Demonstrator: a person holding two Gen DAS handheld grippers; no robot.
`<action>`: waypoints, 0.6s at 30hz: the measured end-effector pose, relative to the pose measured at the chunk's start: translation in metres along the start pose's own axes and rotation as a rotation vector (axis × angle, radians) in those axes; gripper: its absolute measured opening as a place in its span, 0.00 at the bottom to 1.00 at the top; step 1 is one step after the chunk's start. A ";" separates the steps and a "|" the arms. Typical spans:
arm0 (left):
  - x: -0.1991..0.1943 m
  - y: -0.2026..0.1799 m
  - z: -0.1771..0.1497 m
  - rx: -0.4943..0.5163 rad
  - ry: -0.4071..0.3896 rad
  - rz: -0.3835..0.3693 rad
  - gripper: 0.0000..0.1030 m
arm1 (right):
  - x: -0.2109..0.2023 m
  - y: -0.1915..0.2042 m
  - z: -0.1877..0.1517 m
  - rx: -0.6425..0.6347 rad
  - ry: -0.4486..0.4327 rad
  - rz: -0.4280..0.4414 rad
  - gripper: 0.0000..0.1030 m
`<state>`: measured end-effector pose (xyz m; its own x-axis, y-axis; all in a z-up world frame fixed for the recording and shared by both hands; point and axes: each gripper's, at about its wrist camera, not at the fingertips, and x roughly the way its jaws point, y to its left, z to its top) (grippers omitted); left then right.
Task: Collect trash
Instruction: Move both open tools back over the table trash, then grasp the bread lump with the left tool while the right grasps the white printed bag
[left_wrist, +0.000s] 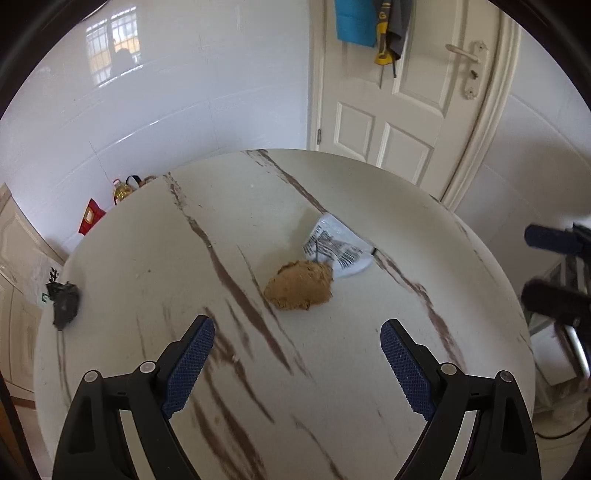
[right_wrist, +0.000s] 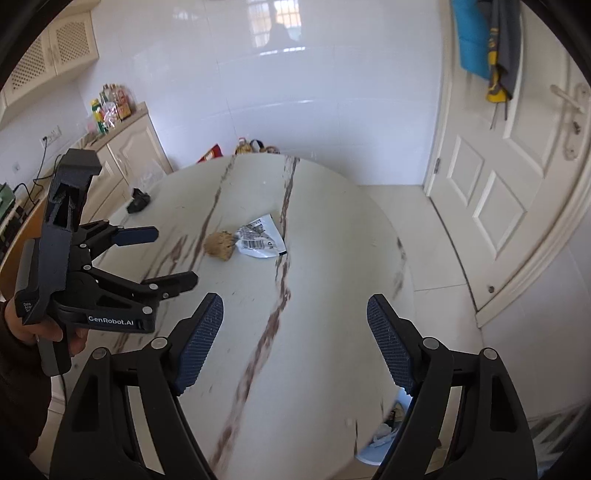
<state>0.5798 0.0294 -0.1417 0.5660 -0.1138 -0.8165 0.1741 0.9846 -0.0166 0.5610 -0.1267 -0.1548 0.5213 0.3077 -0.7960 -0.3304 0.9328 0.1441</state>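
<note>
Both grippers held above the near part of a round marble-look table (left_wrist: 147, 266), nothing in either. Left gripper (left_wrist: 297, 334): fingers spread wide. Right gripper (right_wrist: 295, 308): fingers spread wide too.

Trash on the table: a brown crumpled wad (left_wrist: 299, 290) centre frame in the left view, touching a white printed wrapper (left_wrist: 338, 249) just behind it, up and right. A black crumpled scrap (left_wrist: 64, 302) sits at the far left, right at the table rim. Bottom right of the right view, below the table edge, something pale blue with scraps in it, possibly a bin (right_wrist: 373, 448); mostly hidden.

Risks, as I judge them:
- Wad and wrapper touch; closing on one likely drags or flicks the other.
- Wrapper lies flat; fingers may skate over it on the slick top.
- Black scrap could be nudged off the rim by a careless approach.

Room: the tabletop around the centre pair is bare, so approach is free. Door (right_wrist: 509, 177) stands right, well apart.
</note>
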 end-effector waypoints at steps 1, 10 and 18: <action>0.009 0.000 0.005 0.002 0.004 0.000 0.86 | 0.006 -0.002 0.000 0.002 0.009 0.004 0.76; 0.070 0.006 0.018 0.022 0.022 -0.038 0.58 | 0.048 -0.020 0.008 0.017 0.051 0.018 0.76; 0.067 0.017 0.013 0.069 -0.003 -0.065 0.42 | 0.079 -0.004 0.028 -0.007 0.071 0.047 0.77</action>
<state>0.6315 0.0372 -0.1888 0.5545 -0.1773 -0.8131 0.2654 0.9637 -0.0292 0.6258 -0.1009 -0.2020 0.4479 0.3370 -0.8281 -0.3587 0.9162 0.1787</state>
